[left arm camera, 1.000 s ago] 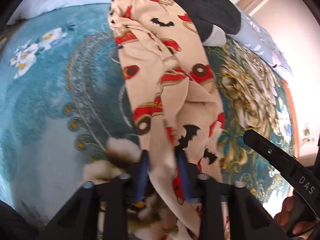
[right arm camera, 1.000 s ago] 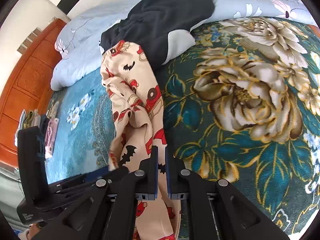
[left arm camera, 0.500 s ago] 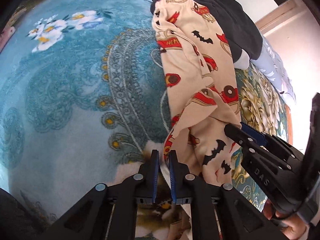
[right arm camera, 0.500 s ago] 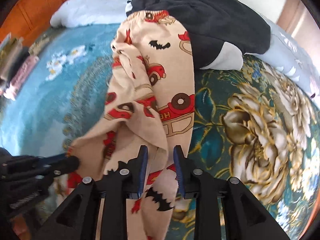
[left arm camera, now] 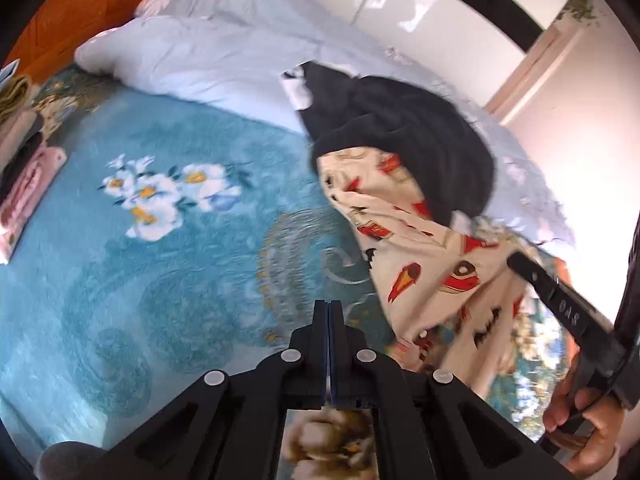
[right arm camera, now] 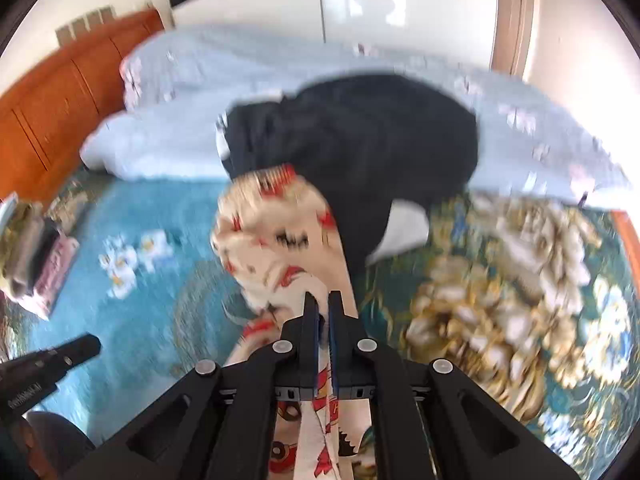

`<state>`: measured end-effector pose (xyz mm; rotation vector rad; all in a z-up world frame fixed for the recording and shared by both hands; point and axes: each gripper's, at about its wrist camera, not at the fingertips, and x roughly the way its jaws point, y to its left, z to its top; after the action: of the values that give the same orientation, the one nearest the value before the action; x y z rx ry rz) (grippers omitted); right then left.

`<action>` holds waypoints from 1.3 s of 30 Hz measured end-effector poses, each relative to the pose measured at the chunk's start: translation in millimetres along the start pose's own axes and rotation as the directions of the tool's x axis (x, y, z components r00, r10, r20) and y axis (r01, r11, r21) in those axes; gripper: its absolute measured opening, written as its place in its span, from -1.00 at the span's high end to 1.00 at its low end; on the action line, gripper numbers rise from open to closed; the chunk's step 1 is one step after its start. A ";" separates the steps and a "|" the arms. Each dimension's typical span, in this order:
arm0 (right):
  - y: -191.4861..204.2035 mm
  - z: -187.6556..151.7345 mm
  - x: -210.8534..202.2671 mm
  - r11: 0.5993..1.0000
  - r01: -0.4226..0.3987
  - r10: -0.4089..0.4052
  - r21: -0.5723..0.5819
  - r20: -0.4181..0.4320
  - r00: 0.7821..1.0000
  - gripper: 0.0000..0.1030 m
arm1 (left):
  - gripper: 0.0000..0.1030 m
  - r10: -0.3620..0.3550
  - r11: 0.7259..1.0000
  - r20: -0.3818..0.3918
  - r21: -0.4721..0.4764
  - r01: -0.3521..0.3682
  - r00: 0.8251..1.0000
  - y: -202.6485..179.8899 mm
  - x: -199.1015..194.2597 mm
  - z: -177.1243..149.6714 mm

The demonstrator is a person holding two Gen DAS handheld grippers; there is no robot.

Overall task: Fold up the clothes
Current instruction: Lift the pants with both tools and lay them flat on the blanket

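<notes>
Left gripper: we see our left gripper (left arm camera: 329,305) with its two jaws pressed flat together over the teal blanket (left arm camera: 132,280); no cloth shows between them in its own view.
Right gripper: our right gripper (right arm camera: 323,300) has its jaws pinched narrow on a strip of the cream printed garment (right arm camera: 276,236), and the cloth runs down between the fingers (right arm camera: 310,320) and hangs out below them.
Garment: we read it as cream fabric printed with red cars and black bats; its far end lies tucked under the black garment (right arm camera: 360,140), and its near end is lifted off the bed toward our right gripper.
Garment from the left: in the left wrist view the same cream cloth (left arm camera: 432,272) stretches to the right of our shut jaws, apart from them, with the right tool's black finger (left arm camera: 560,300) at its edge.
Hand: we see the hand (left arm camera: 580,420) that grips the right tool at the lower right edge of that view.
Black garment: it sits heaped against the pale blue quilt (right arm camera: 192,92) at the far side of the bed.
Bed surface: teal blanket with white flowers on the left, dark green with large gold blooms (right arm camera: 500,300) on the right.
Side pile: folded items (right arm camera: 36,256) lie at the left edge, near the wooden headboard (right arm camera: 56,100).
Sharpness: both views are blurred, the right one more.
</notes>
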<state>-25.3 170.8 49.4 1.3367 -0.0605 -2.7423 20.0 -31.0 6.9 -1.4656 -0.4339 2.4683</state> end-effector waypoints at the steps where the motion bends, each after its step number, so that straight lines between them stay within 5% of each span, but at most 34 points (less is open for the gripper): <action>1: 2.6 8.2 -12.6 1.000 -0.004 0.005 -0.010 0.038 0.999 0.92 | 0.96 -0.047 0.999 -0.006 -0.002 0.047 0.999 -3.7 -2.6 -2.0; 3: 8.8 17.6 -41.1 0.999 -0.018 0.022 -0.033 0.110 0.994 0.92 | 0.82 -0.097 0.995 -0.018 0.004 0.098 0.995 -14.7 -4.3 -7.8; 6: 15.8 29.4 -78.4 0.997 -0.059 0.068 -0.053 0.193 0.979 0.92 | 0.07 -0.112 0.991 -0.044 0.065 0.115 0.993 -40.5 3.2 -18.8; 11: 27.2 33.6 -131.6 0.991 -0.105 0.126 -0.088 0.292 0.948 0.92 | -0.19 -0.061 0.982 -0.034 0.175 0.066 0.998 -77.7 8.4 -27.4; 18: 22.8 34.0 -186.4 0.981 -0.189 0.196 -0.054 0.361 0.912 0.92 | -0.15 -0.111 0.961 -0.086 0.244 0.129 0.990 -104.6 19.5 -33.4; 23: 7.3 36.6 -198.7 0.978 -0.209 0.190 0.010 0.377 0.906 0.92 | -0.16 -0.223 0.941 -0.217 0.205 0.268 0.950 -108.5 26.3 -46.5; 31: 5.5 41.9 -225.9 0.962 -0.272 0.247 0.002 0.418 0.875 0.92 | -0.18 -0.124 0.969 -0.219 0.185 0.166 0.968 -92.6 53.4 -40.9; 36: 2.5 43.7 -243.1 0.950 -0.312 0.281 -0.005 0.448 0.849 0.92 | -0.14 -0.184 0.970 -0.198 0.123 0.211 0.963 -75.6 49.4 -34.1; 38: 0.4 45.0 -244.8 0.954 -0.300 0.268 -0.002 0.455 0.849 0.92 | 0.27 -0.189 0.956 -0.186 0.191 0.225 0.964 -80.2 42.6 -35.1; 39: -1.6 45.9 -244.9 0.955 -0.296 0.262 0.003 0.457 0.850 0.92 | 0.70 -0.185 0.951 -0.176 0.215 0.222 0.967 -83.3 39.9 -35.3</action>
<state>88.5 196.3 269.5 0.6046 -0.3608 -2.7449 36.7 64.8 -10.7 -1.4238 -0.2414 2.1445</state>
